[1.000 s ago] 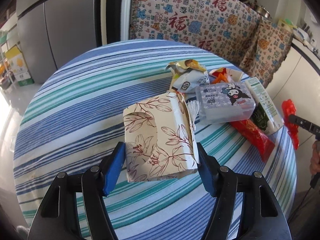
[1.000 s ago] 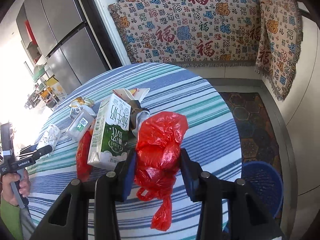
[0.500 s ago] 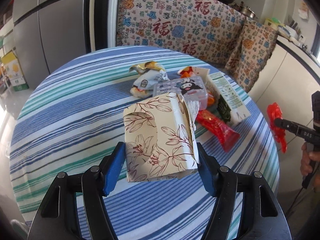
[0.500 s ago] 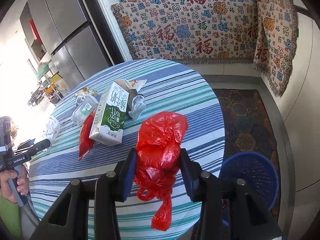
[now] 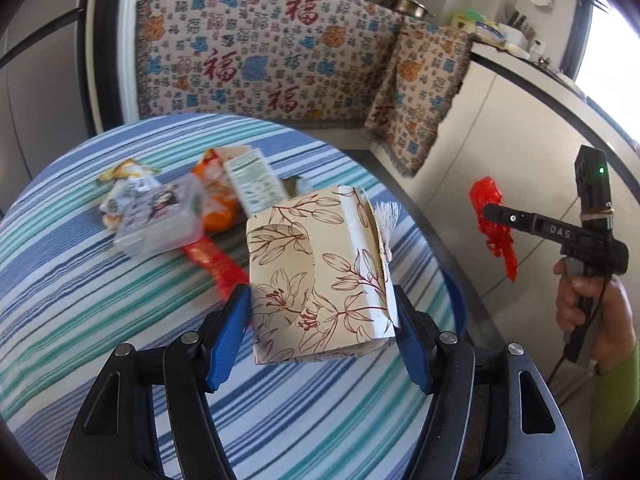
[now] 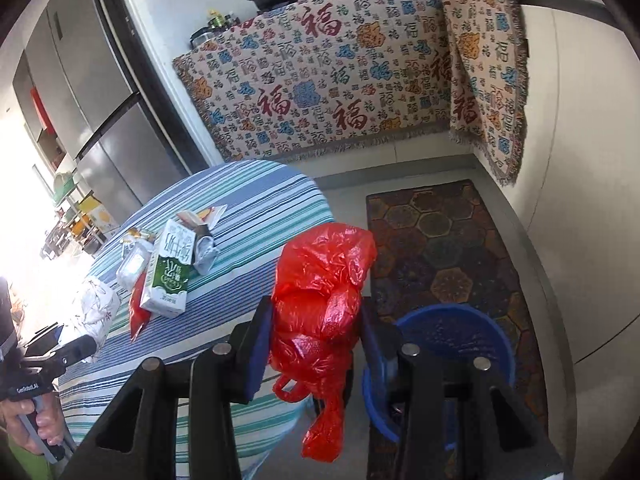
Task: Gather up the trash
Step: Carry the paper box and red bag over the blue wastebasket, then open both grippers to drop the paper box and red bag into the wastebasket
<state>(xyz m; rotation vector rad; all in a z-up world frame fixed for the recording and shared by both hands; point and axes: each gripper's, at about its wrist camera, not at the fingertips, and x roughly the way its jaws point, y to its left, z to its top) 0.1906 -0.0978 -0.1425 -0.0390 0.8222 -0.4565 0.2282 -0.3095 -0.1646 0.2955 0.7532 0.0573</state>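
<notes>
Presently — left gripper [image 5: 322, 330]: clamped on floral box [image 5: 316, 276], above striped table [image 5: 80, 280].
Right gripper [image 6: 316, 340]: clamped on red bag [image 6: 324, 292] — near blue bin [image 6: 476, 340].

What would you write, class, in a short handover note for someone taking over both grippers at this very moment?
Left gripper: shut on the floral paper box, lifted over the striped table.
Right gripper: shut on the red plastic bag, beside the blue bin on the floor.
Done: both pieces picked up.
Left: drop both in the bin, then fetch the milk carton, clear plastic box, red wrapper and other wrappers.
</notes>
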